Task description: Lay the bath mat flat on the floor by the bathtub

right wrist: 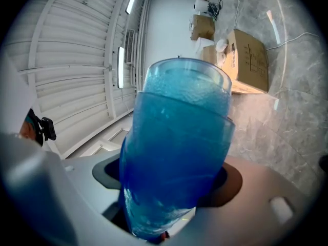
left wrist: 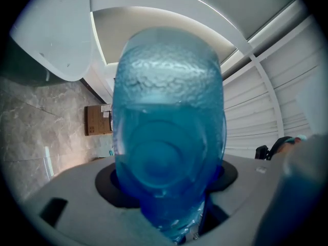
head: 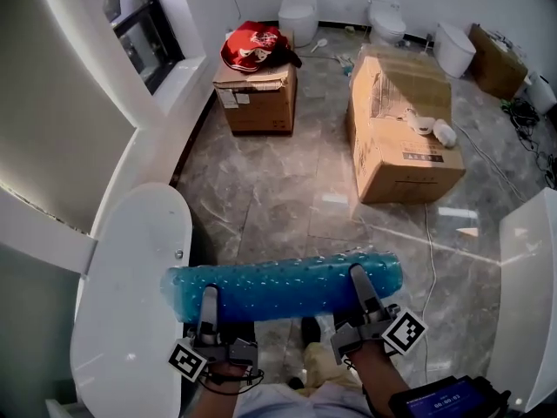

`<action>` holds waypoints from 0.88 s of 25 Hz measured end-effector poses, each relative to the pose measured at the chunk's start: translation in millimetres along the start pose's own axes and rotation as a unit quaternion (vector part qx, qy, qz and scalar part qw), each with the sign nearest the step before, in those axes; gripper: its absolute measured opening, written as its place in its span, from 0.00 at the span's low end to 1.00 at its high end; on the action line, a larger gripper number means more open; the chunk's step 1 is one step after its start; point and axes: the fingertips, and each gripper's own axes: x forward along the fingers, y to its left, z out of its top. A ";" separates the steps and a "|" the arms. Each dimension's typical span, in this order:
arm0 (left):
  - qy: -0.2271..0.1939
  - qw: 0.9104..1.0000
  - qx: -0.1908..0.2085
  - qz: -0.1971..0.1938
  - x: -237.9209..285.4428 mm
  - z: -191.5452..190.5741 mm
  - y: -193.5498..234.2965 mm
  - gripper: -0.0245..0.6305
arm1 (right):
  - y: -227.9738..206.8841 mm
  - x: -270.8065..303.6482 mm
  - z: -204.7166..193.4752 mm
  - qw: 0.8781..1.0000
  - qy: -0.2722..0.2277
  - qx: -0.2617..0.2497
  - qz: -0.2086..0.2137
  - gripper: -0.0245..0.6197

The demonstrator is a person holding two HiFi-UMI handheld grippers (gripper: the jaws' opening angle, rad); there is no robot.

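The bath mat [head: 283, 286] is a translucent blue bubbled sheet rolled into a long tube, held level above the grey marble floor [head: 278, 190]. My left gripper [head: 209, 293] is shut on its left part and my right gripper [head: 357, 275] is shut on its right part. The roll's left end hangs over the rim of the white bathtub [head: 130, 303]. In the left gripper view the mat [left wrist: 169, 137] fills the space between the jaws. It does the same in the right gripper view, where the mat [right wrist: 177, 152] hides the fingertips.
A large cardboard box [head: 407, 124] stands on the floor ahead to the right. A smaller box [head: 257, 101] with a red bag [head: 255, 46] on it stands ahead to the left. Toilets [head: 385, 20] line the back wall. A white cable [head: 428, 233] crosses the floor, and a white fixture [head: 531, 286] stands at right.
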 end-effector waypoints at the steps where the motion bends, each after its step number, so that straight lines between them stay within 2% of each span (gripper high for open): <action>1: -0.003 1.000 0.002 0.001 10.8 1.3 3.3 0.53 | -2.6 11.8 5.7 1.000 0.005 0.000 0.001 0.62; 6: -0.015 1.000 0.016 0.002 54.4 14.7 3.7 0.53 | -0.6 62.5 20.0 1.000 0.022 0.017 0.007 0.62; 11: -0.031 0.999 0.028 -0.014 80.5 28.5 -12.6 0.53 | 17.1 97.9 27.3 0.999 0.038 0.016 0.028 0.62; 18: -0.045 0.998 0.037 -0.038 103.9 61.0 -25.3 0.53 | 38.9 141.8 18.8 0.997 0.049 0.006 0.054 0.62; 22: -0.048 0.998 0.034 -0.037 111.2 80.3 -11.9 0.53 | 31.9 163.8 8.0 0.997 0.050 0.003 0.055 0.62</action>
